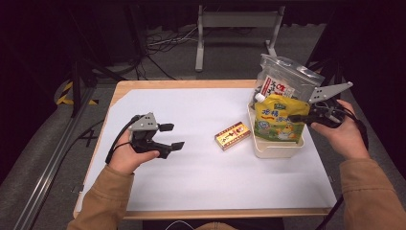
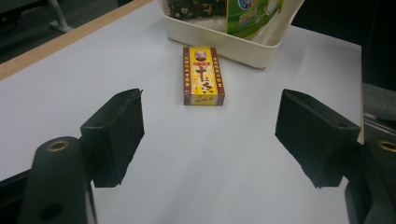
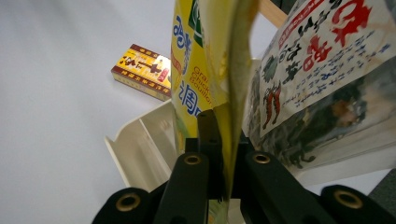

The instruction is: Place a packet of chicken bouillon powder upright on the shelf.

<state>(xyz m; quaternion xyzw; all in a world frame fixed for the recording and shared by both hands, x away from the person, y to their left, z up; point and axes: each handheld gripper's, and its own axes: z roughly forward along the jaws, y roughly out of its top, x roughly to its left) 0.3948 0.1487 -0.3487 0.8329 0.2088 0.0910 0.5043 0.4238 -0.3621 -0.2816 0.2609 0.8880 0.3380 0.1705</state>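
Note:
A yellow and green pouch [image 1: 277,117] stands in a cream bin [image 1: 277,148] at the table's right, with my right gripper [image 1: 293,117] shut on its right edge. In the right gripper view the black jaws pinch the pouch [image 3: 205,70] edge between them. Behind it in the bin leans a clear bag [image 1: 287,76] with a red and white label [image 3: 327,51]. A small yellow and red box [image 1: 232,135] lies flat on the white sheet, left of the bin. My left gripper [image 1: 171,136] hovers at the table's left, open and holding nothing, pointed at the box [image 2: 202,74].
The white sheet [image 1: 191,167] covers most of the wooden table [image 1: 143,85]. Beyond the far edge stand a metal frame leg [image 1: 199,43] and loose cables [image 1: 158,45] on the floor. A rail [image 1: 52,158] runs along the left side.

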